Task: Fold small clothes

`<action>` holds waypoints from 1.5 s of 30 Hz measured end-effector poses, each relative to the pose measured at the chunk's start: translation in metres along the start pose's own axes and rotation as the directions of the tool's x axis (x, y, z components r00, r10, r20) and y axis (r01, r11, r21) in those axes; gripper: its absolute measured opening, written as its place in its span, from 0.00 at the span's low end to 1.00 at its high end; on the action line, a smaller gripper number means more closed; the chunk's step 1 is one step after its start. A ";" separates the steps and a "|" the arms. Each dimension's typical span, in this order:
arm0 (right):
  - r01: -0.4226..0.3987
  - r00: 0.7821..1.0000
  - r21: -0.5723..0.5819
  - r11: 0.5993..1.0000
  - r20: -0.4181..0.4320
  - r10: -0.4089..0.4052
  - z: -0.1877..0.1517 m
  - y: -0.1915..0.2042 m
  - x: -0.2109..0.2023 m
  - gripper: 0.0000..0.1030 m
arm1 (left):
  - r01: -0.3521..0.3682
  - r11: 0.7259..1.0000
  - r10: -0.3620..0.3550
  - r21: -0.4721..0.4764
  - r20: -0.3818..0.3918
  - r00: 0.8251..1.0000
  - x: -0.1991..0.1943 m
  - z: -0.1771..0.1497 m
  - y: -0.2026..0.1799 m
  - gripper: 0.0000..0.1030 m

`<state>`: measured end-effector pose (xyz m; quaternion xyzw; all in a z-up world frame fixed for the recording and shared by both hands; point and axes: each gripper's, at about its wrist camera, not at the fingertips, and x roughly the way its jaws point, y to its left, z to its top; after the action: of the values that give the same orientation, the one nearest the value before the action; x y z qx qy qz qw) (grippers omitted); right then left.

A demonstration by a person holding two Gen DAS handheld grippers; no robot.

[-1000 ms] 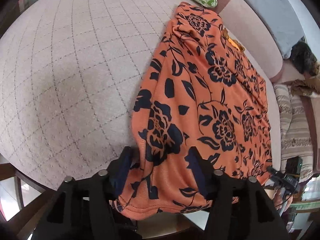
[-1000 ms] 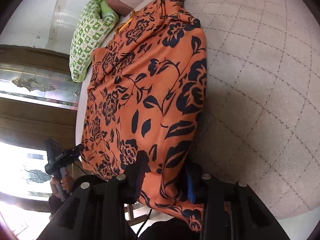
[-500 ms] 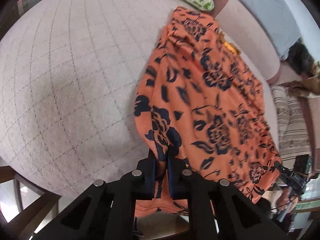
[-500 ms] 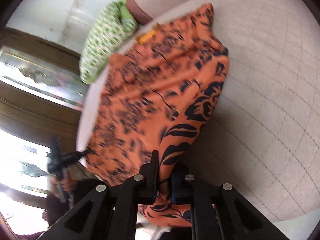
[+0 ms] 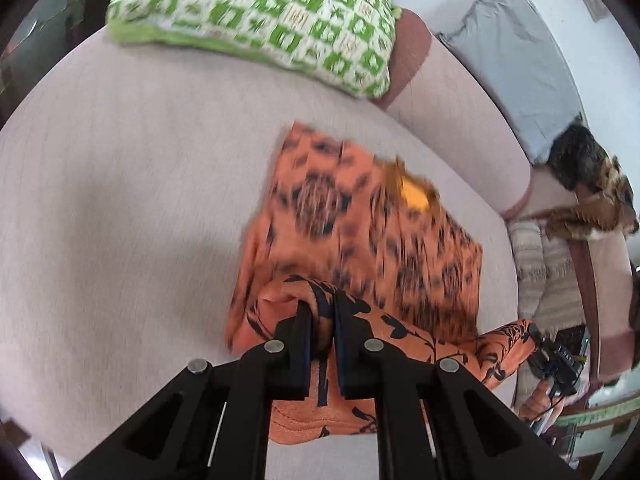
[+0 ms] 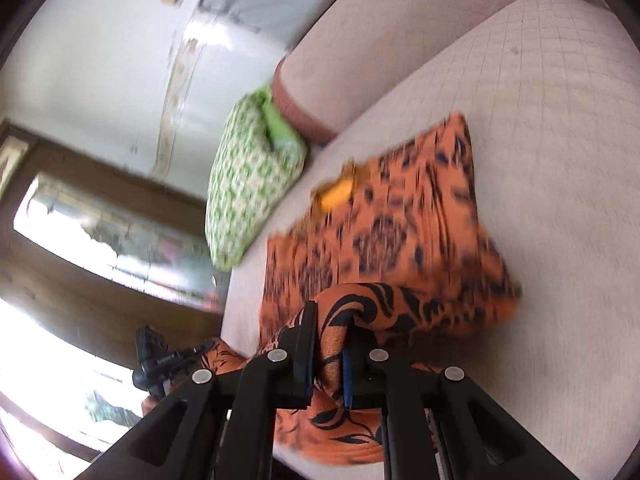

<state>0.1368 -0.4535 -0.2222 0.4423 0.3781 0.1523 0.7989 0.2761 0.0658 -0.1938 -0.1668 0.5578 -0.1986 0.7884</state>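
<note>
Both tongs, left tongs [image 5: 322, 320] and right tongs [image 6: 330, 334], have black angular frames, 4 round silver screws each, and blue-edged pads.

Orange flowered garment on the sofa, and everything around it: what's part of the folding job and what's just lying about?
Part of the job:
orange flowered garment
left tongs, shut on its hem
right tongs, shut on its hem

Just lying about:
green checked cushion
grey cloth
brown furry item
striped fabric
</note>
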 end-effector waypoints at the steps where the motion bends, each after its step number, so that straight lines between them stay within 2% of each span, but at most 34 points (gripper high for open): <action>1: 0.005 1.000 0.015 1.000 0.011 -0.006 0.015 -0.003 0.008 0.10 | -0.011 1.000 0.011 -0.004 0.002 1.000 0.009 0.015 -0.003 0.09; 4: 0.021 0.999 0.057 0.998 0.036 -0.023 0.057 -0.019 0.034 0.10 | -0.073 0.997 0.073 -0.010 -0.001 0.997 0.047 0.058 -0.005 0.09; 6: 0.022 0.999 0.124 0.992 0.026 -0.025 0.080 -0.039 0.057 0.13 | -0.096 0.994 0.095 -0.044 -0.026 0.995 0.081 0.079 0.003 0.09; 9: 0.029 1.000 0.233 0.972 0.001 -0.030 0.101 -0.076 0.092 0.14 | -0.104 0.989 0.098 -0.102 -0.067 0.993 0.116 0.091 0.022 0.10; 11: 0.015 1.000 0.286 0.958 -0.002 -0.015 0.104 -0.098 0.105 0.14 | -0.063 0.986 0.056 -0.156 -0.049 0.997 0.123 0.090 0.033 0.10; 13: -0.062 0.998 0.322 0.945 0.039 0.052 0.100 -0.112 0.103 0.14 | -0.003 0.982 0.003 -0.186 0.000 1.000 0.114 0.086 0.040 0.12; 14: -0.076 0.996 0.314 0.946 0.063 0.059 0.099 -0.112 0.097 0.18 | 0.029 0.981 -0.023 -0.192 0.033 0.999 0.105 0.084 0.042 0.16; 15: -0.069 0.995 0.292 0.954 0.086 0.046 0.099 -0.110 0.087 0.26 | 0.085 0.975 -0.068 -0.203 0.091 0.994 0.090 0.080 0.044 0.19; 16: -0.066 0.993 0.271 0.960 0.109 0.038 0.099 -0.106 0.078 0.33 | 0.120 0.970 -0.094 -0.213 0.128 0.987 0.080 0.076 0.046 0.28; 17: -0.070 0.989 0.255 0.965 0.141 0.035 0.098 -0.101 0.067 0.62 | 0.152 0.962 -0.114 -0.225 0.176 0.978 0.067 0.069 0.047 0.42; 18: -0.076 0.983 0.246 0.966 0.184 0.031 0.096 -0.096 0.054 0.76 | 0.152 0.959 -0.095 -0.238 0.235 0.967 0.050 0.060 0.047 0.50; 19: -0.082 0.972 0.235 0.969 0.233 0.026 0.091 -0.087 0.040 0.76 | 0.132 0.961 -0.057 -0.245 0.291 0.955 0.033 0.049 0.044 0.59; 20: -0.096 0.967 0.196 0.976 0.252 0.045 0.085 -0.074 0.031 0.76 | 0.113 0.965 -0.026 -0.237 0.343 0.939 0.018 0.036 0.038 0.61; 21: -0.101 0.972 0.150 0.984 0.224 0.065 0.079 -0.058 0.028 0.73 | 0.100 0.971 -0.012 -0.216 0.378 0.926 0.005 0.021 0.031 0.61; 22: -0.092 0.978 0.117 0.989 0.195 0.068 0.074 -0.046 0.030 0.72 | 0.085 0.976 -0.001 -0.200 0.390 0.921 -0.001 0.008 0.023 0.61; 24: -0.054 0.990 0.038 0.998 0.130 0.049 0.056 -0.014 0.040 0.59 | 0.075 0.985 -0.005 -0.155 0.407 0.913 -0.004 -0.024 0.006 0.61; 25: -0.032 0.997 -0.007 0.999 0.073 0.033 0.045 0.003 0.054 0.54 | 0.065 0.988 -0.005 -0.137 0.402 0.916 0.002 -0.033 -0.003 0.61; 26: -0.010 1.000 -0.043 0.999 0.017 0.011 0.033 0.016 0.068 0.42 | 0.044 0.991 0.007 -0.123 0.385 0.923 0.010 -0.043 -0.009 0.61; 27: 0.011 0.999 -0.077 0.997 -0.039 -0.014 0.021 0.027 0.084 0.36 | 0.022 0.992 0.023 -0.123 0.356 0.934 0.020 -0.054 -0.013 0.60; 28: 0.041 0.993 -0.118 0.992 -0.103 -0.054 0.005 0.038 0.104 0.36 | 0.021 0.992 0.020 -0.122 0.327 0.945 0.031 -0.061 -0.014 0.60; 30: 0.107 0.973 -0.203 0.973 -0.178 -0.144 -0.023 0.052 0.136 0.34 | 0.008 0.997 0.009 -0.074 0.231 0.973 0.060 -0.070 -0.021 0.60; 33: 0.152 0.938 -0.290 0.945 -0.258 -0.230 -0.054 0.062 0.174 0.34 | -0.049 0.999 0.050 -0.005 0.183 0.982 0.081 -0.079 -0.026 0.58; 35: 0.163 0.927 -0.313 0.936 -0.277 -0.254 -0.060 0.062 0.190 0.34 | -0.063 0.998 0.058 0.027 0.168 0.984 0.087 -0.080 -0.025 0.58; 37: 0.207 0.913 -0.325 0.923 -0.275 -0.302 -0.061 0.059 0.202 0.34 | -0.069 0.997 0.063 0.031 0.151 0.986 0.094 -0.077 -0.021 0.57; 40: 0.224 0.921 -0.283 0.933 -0.252 -0.298 -0.044 0.052 0.208 0.34 | -0.052 0.998 0.047 0.032 0.150 0.988 0.097 -0.070 -0.019 0.57; 45: 0.253 0.920 -0.308 0.917 -0.217 -0.327 0.000 0.069 0.236 0.34 | -0.043 0.998 0.037 0.039 0.156 0.987 0.097 -0.062 -0.015 0.56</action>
<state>0.3008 -0.2781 -0.2764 0.2415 0.5182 0.1395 0.8085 0.2448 0.0017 -0.2850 -0.1538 0.4937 -0.1808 0.8366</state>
